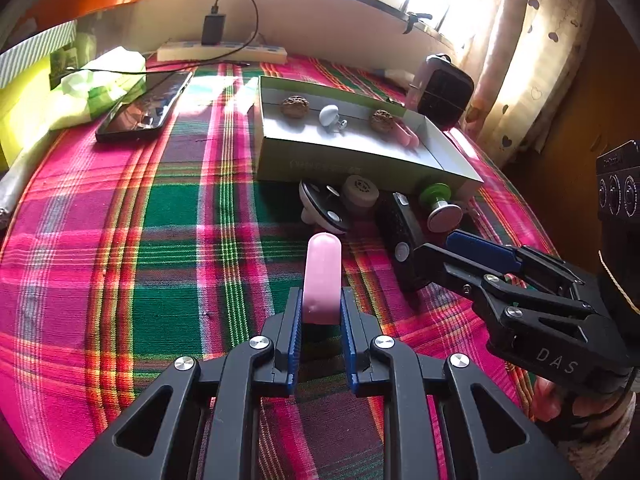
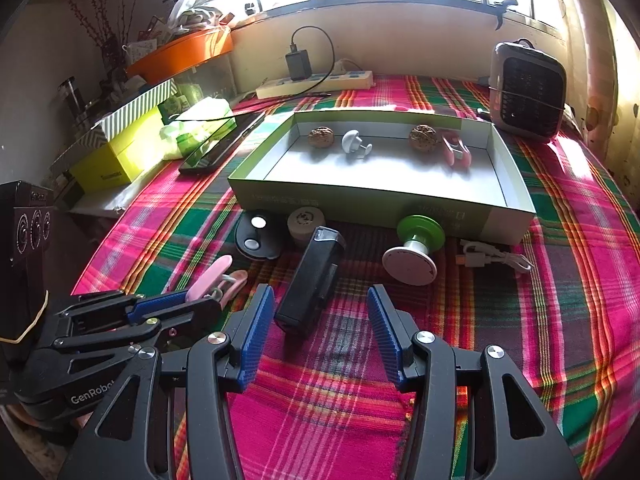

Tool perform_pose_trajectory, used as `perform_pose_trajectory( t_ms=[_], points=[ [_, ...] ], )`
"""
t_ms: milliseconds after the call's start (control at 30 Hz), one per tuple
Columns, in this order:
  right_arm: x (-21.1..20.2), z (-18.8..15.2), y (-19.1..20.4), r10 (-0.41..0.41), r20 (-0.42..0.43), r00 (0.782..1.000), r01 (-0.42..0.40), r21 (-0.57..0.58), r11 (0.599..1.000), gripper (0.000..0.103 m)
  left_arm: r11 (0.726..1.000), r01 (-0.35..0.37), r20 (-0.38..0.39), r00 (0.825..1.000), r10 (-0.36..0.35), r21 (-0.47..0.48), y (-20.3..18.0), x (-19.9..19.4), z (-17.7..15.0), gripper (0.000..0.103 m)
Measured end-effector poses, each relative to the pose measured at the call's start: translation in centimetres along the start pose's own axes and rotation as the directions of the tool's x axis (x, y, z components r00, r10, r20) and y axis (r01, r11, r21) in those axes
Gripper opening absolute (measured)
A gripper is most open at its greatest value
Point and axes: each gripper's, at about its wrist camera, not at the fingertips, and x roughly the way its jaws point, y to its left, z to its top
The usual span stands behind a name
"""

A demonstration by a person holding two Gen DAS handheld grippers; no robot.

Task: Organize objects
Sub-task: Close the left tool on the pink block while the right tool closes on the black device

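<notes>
My left gripper (image 1: 320, 300) is shut on a pink clip (image 1: 322, 276) that sticks out forward past its blue pads, above the plaid cloth. In the right wrist view this gripper (image 2: 192, 300) and the clip (image 2: 208, 276) are at lower left. My right gripper (image 2: 322, 320) stands open, with the near end of a black device (image 2: 310, 280) lying just ahead of its left finger. A shallow green-sided box (image 2: 360, 196) holds two walnuts, a white knob (image 2: 354, 142) and another pink clip (image 2: 454, 150). In the left wrist view the right gripper (image 1: 436, 248) reaches in from the right.
In front of the box lie a black disc (image 2: 256, 236), a beige round piece (image 2: 306, 222), a green-and-white knob (image 2: 416, 250) and a white cable (image 2: 494, 260). A phone (image 1: 146, 108), a power strip (image 2: 316, 82) and a small heater (image 2: 526, 88) stand farther back.
</notes>
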Motion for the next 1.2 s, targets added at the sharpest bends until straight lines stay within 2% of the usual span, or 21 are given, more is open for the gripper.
perform_pose_trajectory(
  t_ms=[200, 267, 400, 567, 800, 1067, 1200],
  points=[
    [0.9, 0.2, 0.8, 0.003, -0.015, 1.000, -0.003, -0.028, 1.000, 0.050, 1.000, 0.007, -0.001, 1.000, -0.007, -0.010, 0.5, -0.2, 0.0, 0.018],
    [1.3, 0.3, 0.9, -0.013, -0.022, 1.000, 0.012, -0.036, 0.999, 0.050, 1.000, 0.011, 0.004, 1.000, -0.011, -0.012, 0.6, -0.3, 0.1, 0.025],
    [1.9, 0.4, 0.7, -0.025, -0.039, 0.999, 0.024, -0.026, 0.999, 0.050, 1.000, 0.004, 0.005, 1.000, -0.004, 0.009, 0.6, -0.3, 0.2, 0.031],
    [2.2, 0.5, 0.2, -0.053, -0.045, 0.998, 0.053, -0.011, 0.999, 0.050, 0.998, -0.025, -0.002, 1.000, 0.026, 0.060, -0.1, 0.0, 0.5, 0.036],
    [2.2, 0.5, -0.2, -0.069, -0.035, 0.997, 0.068, -0.008, 0.998, 0.049, 0.990, -0.086, 0.005, 0.996, 0.086, 0.115, -1.0, 0.7, 1.0, 0.036],
    [2.0, 0.4, -0.5, -0.104, -0.034, 0.994, 0.104, -0.005, 0.995, 0.029, 0.982, -0.120, 0.028, 0.993, 0.117, 0.145, -1.5, 0.9, 0.8, 0.036],
    [1.8, 0.3, -0.6, -0.107, -0.035, 0.994, 0.107, -0.014, 0.994, 0.025, 0.980, -0.135, 0.037, 0.991, 0.131, 0.145, -1.6, 1.0, 0.7, 0.034]
  ],
)
